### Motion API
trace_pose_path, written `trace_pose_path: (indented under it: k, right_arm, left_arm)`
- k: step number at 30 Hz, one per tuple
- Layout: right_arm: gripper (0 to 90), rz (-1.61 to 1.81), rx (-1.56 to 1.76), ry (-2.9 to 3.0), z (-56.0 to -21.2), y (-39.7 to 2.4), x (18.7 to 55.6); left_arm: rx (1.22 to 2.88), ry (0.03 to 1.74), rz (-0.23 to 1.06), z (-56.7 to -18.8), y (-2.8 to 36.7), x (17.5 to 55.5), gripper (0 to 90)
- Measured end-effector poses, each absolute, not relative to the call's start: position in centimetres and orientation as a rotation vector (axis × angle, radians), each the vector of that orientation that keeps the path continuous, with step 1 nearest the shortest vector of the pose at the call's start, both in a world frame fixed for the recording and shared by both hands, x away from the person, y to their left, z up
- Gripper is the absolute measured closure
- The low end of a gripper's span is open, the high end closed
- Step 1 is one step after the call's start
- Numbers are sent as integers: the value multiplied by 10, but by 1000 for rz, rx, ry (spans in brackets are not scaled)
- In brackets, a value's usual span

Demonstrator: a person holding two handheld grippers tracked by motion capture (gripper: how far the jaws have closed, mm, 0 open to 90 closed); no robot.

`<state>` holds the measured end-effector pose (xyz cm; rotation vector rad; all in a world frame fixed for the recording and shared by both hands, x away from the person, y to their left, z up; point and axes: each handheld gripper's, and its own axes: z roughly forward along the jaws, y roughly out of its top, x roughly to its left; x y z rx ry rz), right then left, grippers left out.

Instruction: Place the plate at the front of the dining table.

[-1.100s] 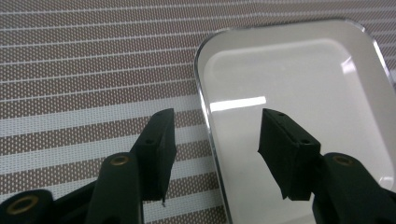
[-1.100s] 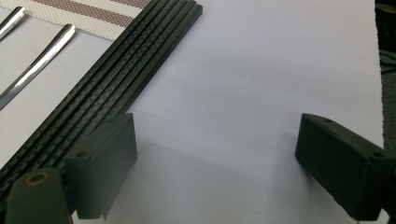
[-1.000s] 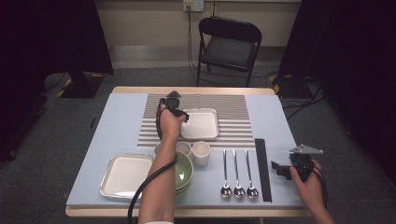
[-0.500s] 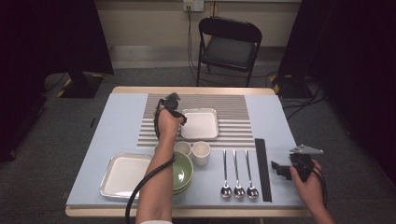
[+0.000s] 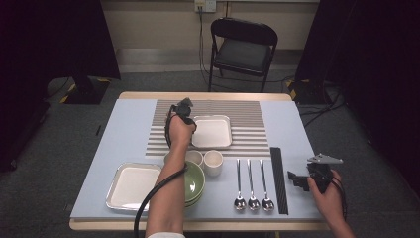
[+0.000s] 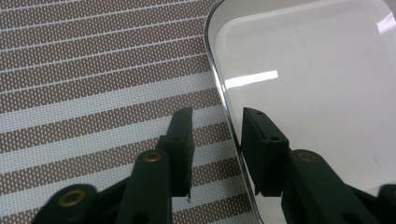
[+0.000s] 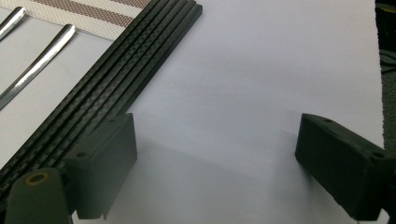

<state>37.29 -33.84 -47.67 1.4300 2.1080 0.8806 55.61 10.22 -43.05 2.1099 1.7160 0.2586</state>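
Note:
A white square plate (image 5: 213,133) (image 6: 317,93) lies on the striped mat (image 5: 247,111) (image 6: 93,93). My left gripper (image 5: 188,121) (image 6: 217,116) is at the plate's left edge, pointing down and away from the person. Its jaws have just been closing. They straddle the plate's rim, one over the mat and one over the plate's inside, and a gap still shows beside the rim. My right gripper (image 5: 295,179) (image 7: 217,123) rests open and empty on the blue tabletop, just right of the black chopsticks (image 5: 278,178) (image 7: 116,70).
Three spoons (image 5: 251,183) (image 7: 42,56) lie left of the chopsticks. Two small cups (image 5: 213,161) and a green bowl (image 5: 195,181) stand near the left forearm. A second square plate (image 5: 131,186) lies front left. A folding chair (image 5: 242,49) stands beyond the table (image 5: 129,129).

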Motion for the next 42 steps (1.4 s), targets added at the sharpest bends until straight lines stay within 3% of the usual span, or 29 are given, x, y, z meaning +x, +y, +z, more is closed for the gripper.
trace_pose_path:
  k: [8, 19, 31, 42]
  right_arm:
    - [119, 880, 1430, 2108, -477, -338, 373]
    - [118, 882, 1428, 2108, -477, -338, 373]
    - [119, 879, 1426, 2109, -477, -339, 373]
    - [118, 880, 1426, 2109, -477, -339, 373]
  left_arm:
    - [2106, 1726, 247, -431, 99, 559, 730]
    - [2086, 1746, 261, -430, 103, 560, 744]
    - [2058, 1728, 282, -426, 111, 557, 637]
    - [1982, 1694, 266, -413, 119, 551, 434]
